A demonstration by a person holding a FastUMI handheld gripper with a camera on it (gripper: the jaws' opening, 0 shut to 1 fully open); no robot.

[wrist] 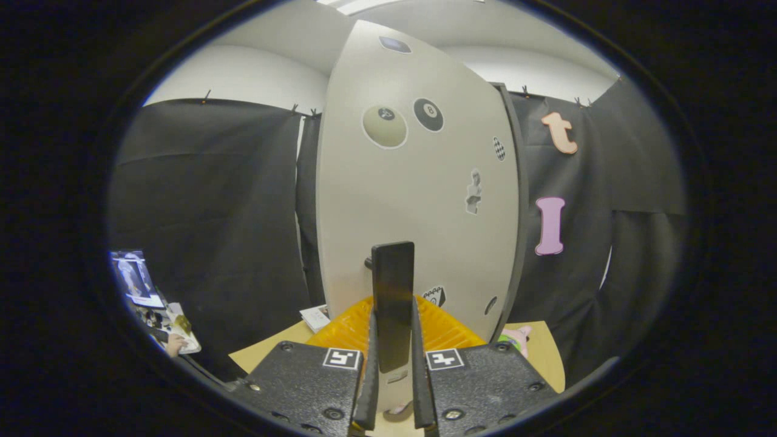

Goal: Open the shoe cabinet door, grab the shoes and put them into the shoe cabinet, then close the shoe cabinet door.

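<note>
The door handle (393, 303) is being clamped between both fingers of the tool (393, 388), against the cabinet door (413, 200); a yellow shoe (443, 331) is lying beside that door.

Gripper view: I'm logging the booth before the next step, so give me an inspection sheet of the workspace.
Surface: tan tabletop, bare at its near corner.
Job's things: shoe cabinet door, pale with stickers; dark upright handle. Shoes: nothing seen for certain.
Clutter: orange ribbed object at the door's foot; small white card beside it; pink and green item beyond the right finger.
Claw: claw, fingers close on either side of the handle; contact unclear.
Cables: nothing seen.
Surroundings: black cloth wall; screen and a hand far left.
</note>
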